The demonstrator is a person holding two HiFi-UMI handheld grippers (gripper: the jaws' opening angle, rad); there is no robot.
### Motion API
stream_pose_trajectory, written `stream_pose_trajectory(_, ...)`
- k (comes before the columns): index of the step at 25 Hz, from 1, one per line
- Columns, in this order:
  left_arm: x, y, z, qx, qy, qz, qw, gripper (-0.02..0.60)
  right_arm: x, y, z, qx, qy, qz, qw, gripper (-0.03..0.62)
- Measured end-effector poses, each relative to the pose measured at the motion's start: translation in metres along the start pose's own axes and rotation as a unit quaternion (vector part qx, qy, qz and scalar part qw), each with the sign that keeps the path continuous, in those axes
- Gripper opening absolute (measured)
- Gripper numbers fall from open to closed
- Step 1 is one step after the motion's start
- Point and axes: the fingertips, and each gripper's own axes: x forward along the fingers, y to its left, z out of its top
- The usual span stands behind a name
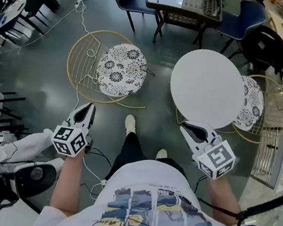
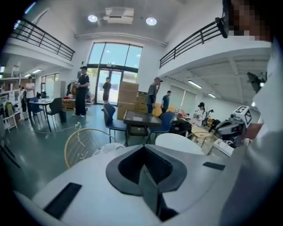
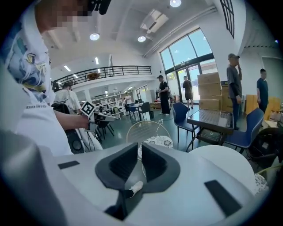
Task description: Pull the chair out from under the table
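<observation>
A gold wire chair with a black-and-white patterned cushion stands on the floor left of the round white table, apart from it. My left gripper hangs below the chair, shut and empty. My right gripper hovers at the table's near edge, its jaws a narrow gap apart with nothing between them. The left gripper view looks over the shut left gripper at the chair and table. The right gripper view shows the right gripper, with the chair beyond it and the table to the right.
A second patterned-cushion chair sits tucked at the table's right side. Dark blue chairs and a glass-topped table stand behind. A white wire rack is at the right, black chairs at the left, and a cable trails over the floor.
</observation>
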Motion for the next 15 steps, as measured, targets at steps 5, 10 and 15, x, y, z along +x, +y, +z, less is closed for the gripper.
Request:
stream_pose_trajectory(5,-0.031,-0.131,-0.024,0.027,0.041,-0.105,0.9933,0.009,-0.029,0.027,-0.01,-0.015,0.0,0.04,0.999,0.02)
stream_pose_trajectory(10,-0.061,-0.22,-0.019,0.097,0.051,-0.211,0.9714,0.009,-0.049,0.06,-0.002,-0.028,-0.012,0.036,0.999,0.018)
stream_pose_trajectory(15,-0.093,-0.248,-0.02,0.135,0.033,-0.281,0.9496,0.009,-0.043,0.102,-0.006,-0.035,-0.014,0.028,0.999,0.018)
